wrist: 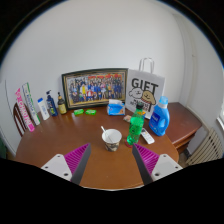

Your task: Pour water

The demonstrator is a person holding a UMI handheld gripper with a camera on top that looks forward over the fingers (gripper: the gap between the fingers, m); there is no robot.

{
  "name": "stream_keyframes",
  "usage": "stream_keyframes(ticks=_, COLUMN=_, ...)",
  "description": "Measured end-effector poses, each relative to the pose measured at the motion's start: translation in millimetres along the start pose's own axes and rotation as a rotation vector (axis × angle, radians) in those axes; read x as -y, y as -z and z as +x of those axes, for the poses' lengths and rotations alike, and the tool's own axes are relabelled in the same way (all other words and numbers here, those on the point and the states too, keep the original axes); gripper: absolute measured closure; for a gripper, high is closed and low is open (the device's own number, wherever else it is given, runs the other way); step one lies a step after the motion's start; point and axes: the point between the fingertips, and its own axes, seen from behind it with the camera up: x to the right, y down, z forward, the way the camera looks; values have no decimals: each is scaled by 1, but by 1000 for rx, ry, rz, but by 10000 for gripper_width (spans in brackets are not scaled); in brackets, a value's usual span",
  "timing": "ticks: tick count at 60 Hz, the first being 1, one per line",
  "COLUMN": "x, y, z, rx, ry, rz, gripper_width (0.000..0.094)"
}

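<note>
Two fingers point(110, 160) apart, green bottle point(136, 128) just beyond them

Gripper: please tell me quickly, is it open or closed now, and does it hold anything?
Gripper: jaws open, holding nothing; the white cup and the green bottle stand on the table beyond them.

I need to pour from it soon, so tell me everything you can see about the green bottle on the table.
The green bottle stands upright on the wooden table, beyond the open tongs and untouched by them. It looks like translucent green plastic with a darker top. A white cup sits just beside it, and a blue jug stands behind on the other side. Its fill level cannot be told.
</note>
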Motion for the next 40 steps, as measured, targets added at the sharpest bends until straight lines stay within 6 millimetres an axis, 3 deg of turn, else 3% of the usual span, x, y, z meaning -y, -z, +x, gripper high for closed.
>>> stream_keyframes(ticks=6, x=2, y=29, z=-17, rx=-13, ry=3, rz=3, gripper_width=81)
stream_keyframes(ticks=15, x=1, y=55, z=-29, rx=-30, ry=20, rz=18, gripper_width=80)
stream_keyframes(ticks=40, x=0, y=76, z=-34, rx=-77, ry=49, rz=30, gripper_width=82)
